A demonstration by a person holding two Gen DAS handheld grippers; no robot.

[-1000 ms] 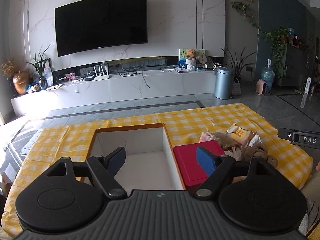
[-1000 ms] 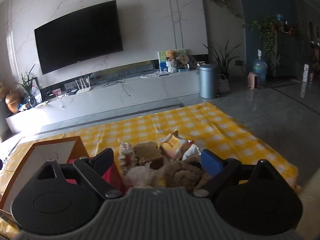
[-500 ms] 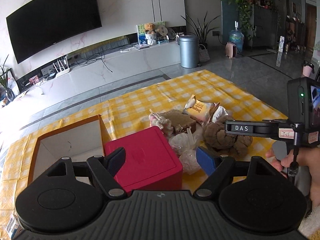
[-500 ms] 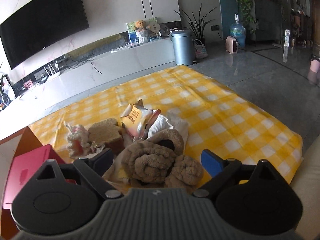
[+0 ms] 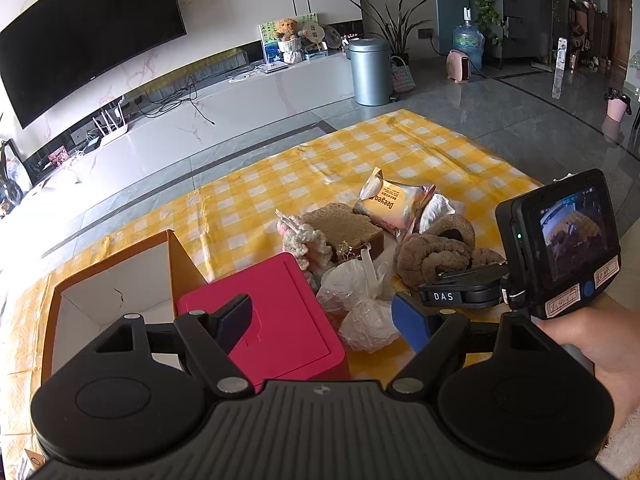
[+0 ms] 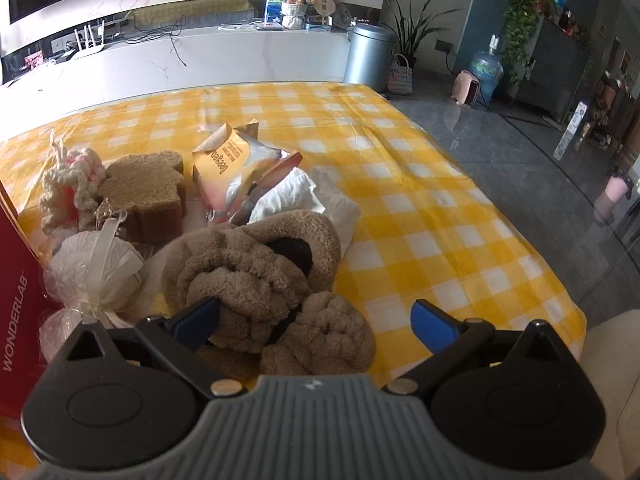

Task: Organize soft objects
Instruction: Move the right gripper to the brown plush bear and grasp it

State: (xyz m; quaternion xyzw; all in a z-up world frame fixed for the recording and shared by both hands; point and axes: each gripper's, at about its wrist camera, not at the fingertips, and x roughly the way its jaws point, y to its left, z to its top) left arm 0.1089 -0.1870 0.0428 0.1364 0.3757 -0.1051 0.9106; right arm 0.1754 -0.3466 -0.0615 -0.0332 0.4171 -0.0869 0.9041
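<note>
A pile of soft things lies on the yellow checked cloth [image 6: 420, 208]: a brown fleecy bundle [image 6: 256, 264], a brown sponge slab [image 6: 148, 192], a pink-and-cream crochet piece [image 6: 72, 188], a white wrapped ball [image 6: 96, 268], a snack packet [image 6: 236, 168] and a white cloth [image 6: 304, 196]. My right gripper [image 6: 316, 320] is open and hangs just over the near end of the fleecy bundle. My left gripper [image 5: 324, 320] is open above the red box [image 5: 272, 320] and the wrapped ball [image 5: 360, 292]. The open orange carton [image 5: 116, 280] stands left of the red box.
The right gripper's body and camera [image 5: 560, 248] with the hand holding it sit at the right of the left wrist view. The table's right edge [image 6: 560, 280] drops to a grey floor. A TV unit [image 5: 240, 96] and bin [image 5: 368, 72] stand beyond.
Both grippers have swung right and down toward the pile. The left view has moved from over the carton to over the red box; the right gripper has come close over the fleecy bundle.
</note>
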